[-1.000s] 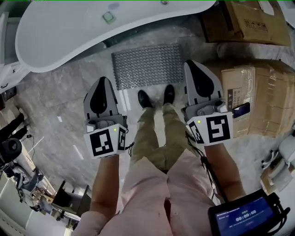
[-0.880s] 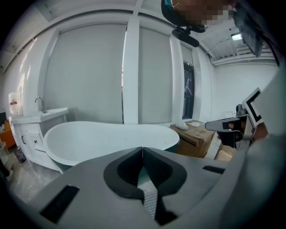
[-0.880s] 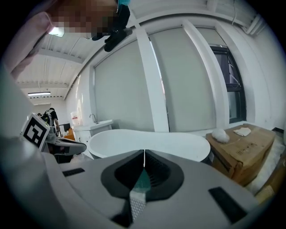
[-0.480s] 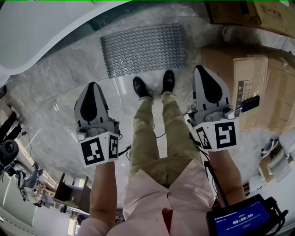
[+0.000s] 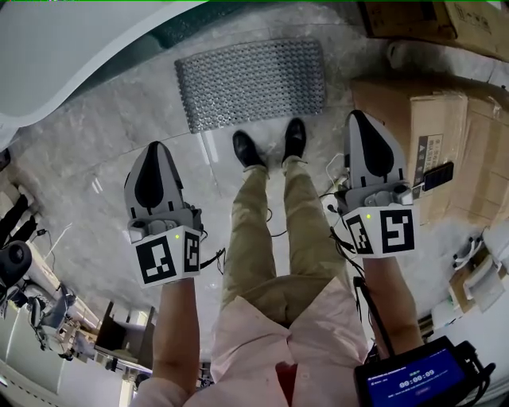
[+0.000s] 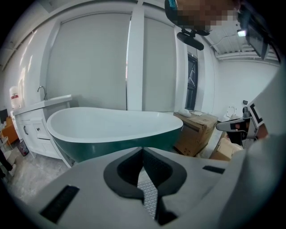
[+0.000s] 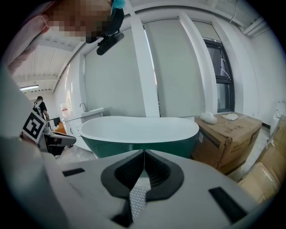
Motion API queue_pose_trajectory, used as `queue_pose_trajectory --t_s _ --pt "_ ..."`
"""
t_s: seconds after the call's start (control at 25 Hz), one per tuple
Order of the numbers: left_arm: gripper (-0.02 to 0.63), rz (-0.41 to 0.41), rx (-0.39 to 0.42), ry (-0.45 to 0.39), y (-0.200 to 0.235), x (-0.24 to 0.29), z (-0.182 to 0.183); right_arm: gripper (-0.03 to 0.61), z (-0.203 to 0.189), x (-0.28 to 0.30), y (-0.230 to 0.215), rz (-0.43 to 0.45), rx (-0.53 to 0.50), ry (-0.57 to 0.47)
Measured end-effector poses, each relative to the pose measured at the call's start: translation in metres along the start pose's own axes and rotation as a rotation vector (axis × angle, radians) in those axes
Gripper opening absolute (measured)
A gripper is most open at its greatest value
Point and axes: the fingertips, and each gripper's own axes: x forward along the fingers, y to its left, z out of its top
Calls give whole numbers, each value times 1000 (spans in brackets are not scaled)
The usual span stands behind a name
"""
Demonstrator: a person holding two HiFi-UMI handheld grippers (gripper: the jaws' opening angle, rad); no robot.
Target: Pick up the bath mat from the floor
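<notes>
The grey, bumpy bath mat (image 5: 250, 83) lies flat on the marble floor beside the bathtub (image 5: 71, 56), just ahead of the person's black shoes (image 5: 248, 149). My left gripper (image 5: 153, 148) is held at waist height left of the legs, shut and empty. My right gripper (image 5: 362, 119) is level with it on the right, also shut and empty. Both point toward the tub, well above the mat. In the left gripper view a strip of the mat (image 6: 148, 197) shows below the closed jaws. The right gripper view shows the mat (image 7: 137, 201) the same way.
Big cardboard boxes (image 5: 429, 111) stand to the right of the mat, more (image 5: 429, 24) behind them. The white-and-green tub (image 6: 111, 129) fills the space ahead, with a white vanity cabinet (image 6: 35, 129) to its left. Cluttered equipment (image 5: 32, 294) sits at the lower left.
Both grippers have drifted slightly outward from the legs and stay shut. The view has shifted, so the mat sits higher in the frame and less of the tub shows.
</notes>
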Motion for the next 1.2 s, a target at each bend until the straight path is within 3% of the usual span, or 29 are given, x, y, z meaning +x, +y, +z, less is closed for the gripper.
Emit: queue_pose_trajectory --t_s 0.32,0.6,0.92,1.2 --pt "26 -33 28 -6 12 -3 5 18 15 -3 -15 -75 -24 -32" --pt "26 0 17 21 21 -16 -11 18 15 -2 -8 -47 -39 -29" --pt "26 61 9 -18 28 -37 0 18 14 -15 -6 -13 -46 -39" --pt "26 28 34 10 6 3 -30 18 -14 5 -45 -37 -55 -45"
